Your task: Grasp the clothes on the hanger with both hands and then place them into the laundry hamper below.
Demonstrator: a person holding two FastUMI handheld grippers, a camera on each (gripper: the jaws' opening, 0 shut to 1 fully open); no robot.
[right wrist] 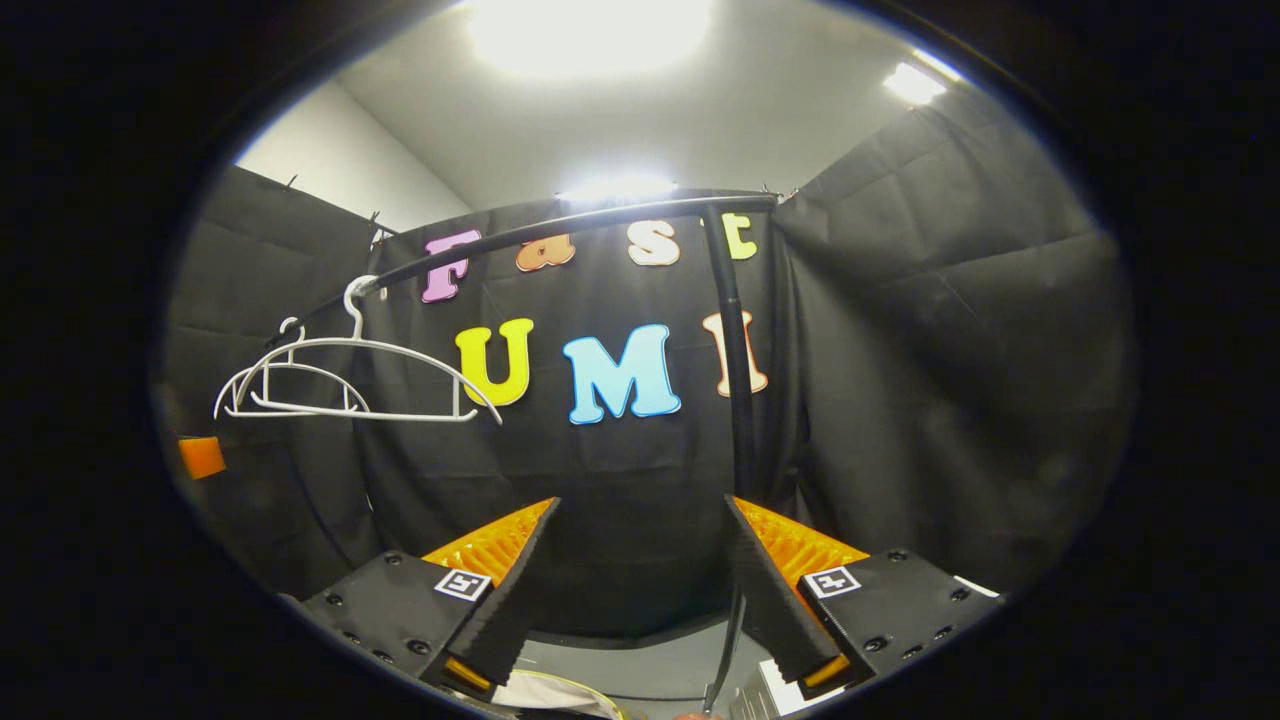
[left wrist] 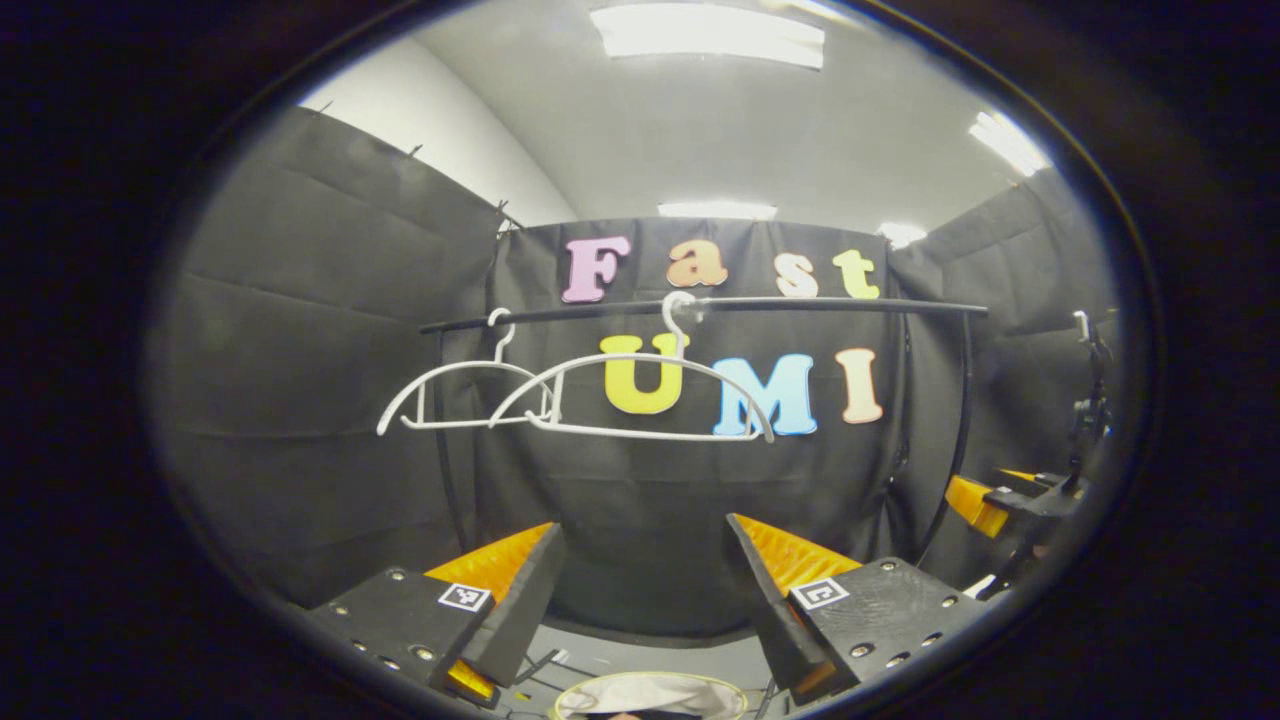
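Both hangers (left wrist: pixel 560 395) sit bare on the rail (left wrist: pixel 700 308), mid-frame. Left gripper (left wrist: pixel 645 540) and right gripper (right wrist: pixel 640 530) are spread wide, gripping nothing. The hamper (left wrist: pixel 650 690) rim peeks in at bottom centre, pale cloth inside as far as I can tell.

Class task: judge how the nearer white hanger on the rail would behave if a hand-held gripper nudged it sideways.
The nearer white hanger hangs from the rail by one hook only, so it would probably swing or slide. Its thin, bare frame suggests it is light. It may knock the second hanger beside it.
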